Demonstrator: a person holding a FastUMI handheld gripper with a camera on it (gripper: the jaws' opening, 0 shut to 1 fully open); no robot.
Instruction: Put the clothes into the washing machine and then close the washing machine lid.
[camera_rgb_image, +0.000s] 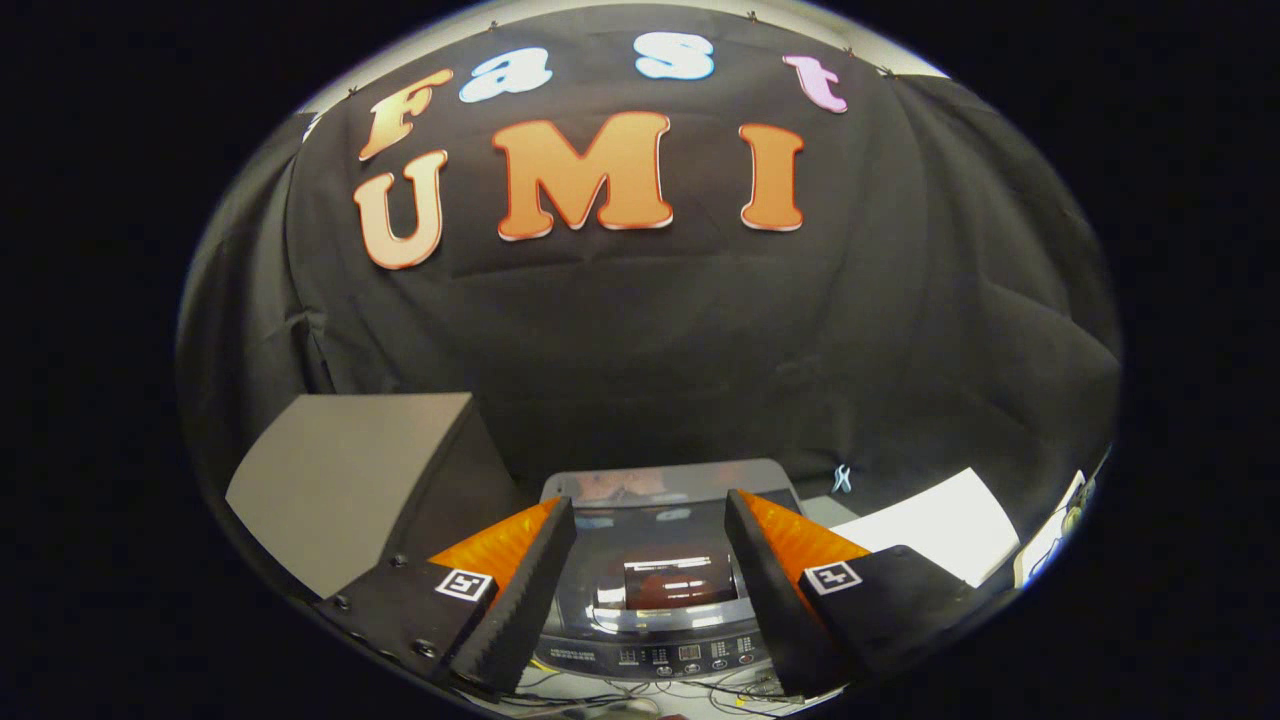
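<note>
As the scene is listed from largest item down, the cloth wall (640, 330) is entered first: black, draped, creased, forming the whole backdrop.

Washer (655, 580): a small top-loader, seen between and just beyond the fingers. Its lid (665, 570) appears to lie flat and shut, dark and glossy with a window in the middle; a control strip (680, 655) runs along the near edge. The lid is judged rigid, light and slippery, best taken at an edge rather than on the glazed face. Which edge lifts cannot be told.

Grey box (340, 480): a plain block, set beside the washer on one side, partly behind a finger.

White sheet (945, 525): flat, paper-like, lying on the other side of the washer, partly covered by the other finger.

Gripper (650, 520): fingers spread wide, nothing held between them, pads clear of the washer, which is framed in the gap.

Cables (640, 695): thin, loose, on the surface just before the washer, cut off below.

Clothes: no garment can be made out. If inside the drum, they are hidden by the lid; reddish tones in the window may be a reflection or fabric, undecided. Cloth is expected to be soft, limp and light, best pinched at a bunched fold.

Small pale clip (842, 479): on the wall behind the washer, too small to identify.
</note>
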